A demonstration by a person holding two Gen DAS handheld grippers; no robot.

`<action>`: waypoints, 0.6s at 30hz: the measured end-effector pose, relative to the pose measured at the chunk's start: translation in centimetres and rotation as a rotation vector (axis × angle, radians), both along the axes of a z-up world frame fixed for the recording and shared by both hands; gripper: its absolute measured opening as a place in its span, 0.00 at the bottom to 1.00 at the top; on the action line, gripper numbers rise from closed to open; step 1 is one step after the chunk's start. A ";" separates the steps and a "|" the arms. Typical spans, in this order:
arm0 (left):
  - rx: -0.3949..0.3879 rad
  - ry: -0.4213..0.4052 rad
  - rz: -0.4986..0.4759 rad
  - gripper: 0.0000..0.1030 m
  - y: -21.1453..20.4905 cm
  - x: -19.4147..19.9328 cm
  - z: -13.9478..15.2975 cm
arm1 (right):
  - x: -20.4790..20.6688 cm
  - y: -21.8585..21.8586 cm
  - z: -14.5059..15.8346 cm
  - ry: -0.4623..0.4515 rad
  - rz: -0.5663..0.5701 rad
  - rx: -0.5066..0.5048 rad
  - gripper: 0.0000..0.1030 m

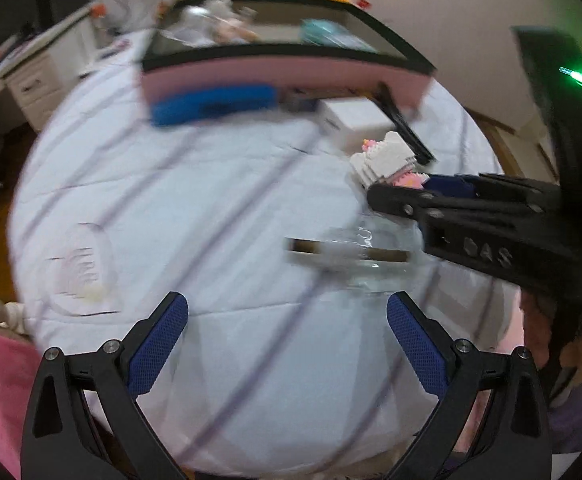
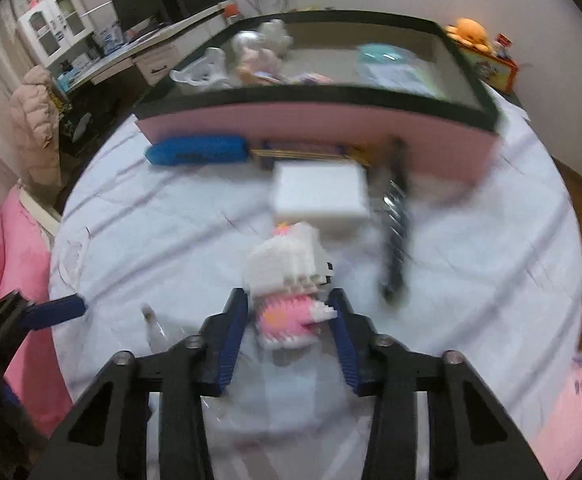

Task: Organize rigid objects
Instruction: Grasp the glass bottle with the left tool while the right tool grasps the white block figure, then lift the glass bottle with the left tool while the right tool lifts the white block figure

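Blue-padded fingers (image 2: 233,332) of the right gripper (image 2: 289,326) pinched a small block-built toy figure (image 2: 291,280) from both sides, holding it just above the bed (image 2: 171,232). The figure was made of tiny bricks: a white head and upper body with a pink bow on top, a small black spot on one side, and a pink lower part with an orange patch caught between the pads. It looked blurred in both views. From the left wrist view the same figure (image 1: 387,158) showed at the tip of the right gripper (image 1: 395,190), near a white box (image 1: 355,120).

The left gripper (image 1: 287,344) had its fingers (image 1: 159,344) spread wide with nothing between them, over the white, purple-striped bed cover (image 1: 195,184). A clear plastic packet (image 1: 355,252) lay just ahead of it. Behind stood a pink bin with a black rim (image 2: 311,128), and against its front wall lay a blue case (image 2: 195,150) and a black comb-like piece (image 2: 395,240).
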State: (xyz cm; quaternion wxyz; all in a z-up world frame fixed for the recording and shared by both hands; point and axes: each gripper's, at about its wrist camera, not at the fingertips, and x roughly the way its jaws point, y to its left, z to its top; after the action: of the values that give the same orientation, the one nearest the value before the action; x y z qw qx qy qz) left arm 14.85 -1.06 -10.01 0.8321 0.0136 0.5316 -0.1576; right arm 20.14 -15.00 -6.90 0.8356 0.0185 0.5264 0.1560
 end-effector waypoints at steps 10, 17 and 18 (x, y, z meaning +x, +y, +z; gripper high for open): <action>0.121 -0.139 0.020 0.76 -4.0 1.2 -1.3 | -3.1 -3.5 -0.1 -0.001 -0.058 0.048 0.37; 0.087 -0.107 0.002 0.74 -3.5 1.7 -0.9 | -2.3 -2.9 -0.3 -0.026 -0.034 0.039 0.37; 0.090 -0.100 0.001 0.74 -3.4 1.7 -1.0 | -2.3 -2.9 -0.2 -0.024 -0.039 0.044 0.37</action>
State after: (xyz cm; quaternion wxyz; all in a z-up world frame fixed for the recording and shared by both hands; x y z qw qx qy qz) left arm 16.59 -4.50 -10.97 0.8561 0.0585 0.4960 -0.1324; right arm 17.87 -17.86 -7.15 0.8442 0.0453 0.5123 0.1513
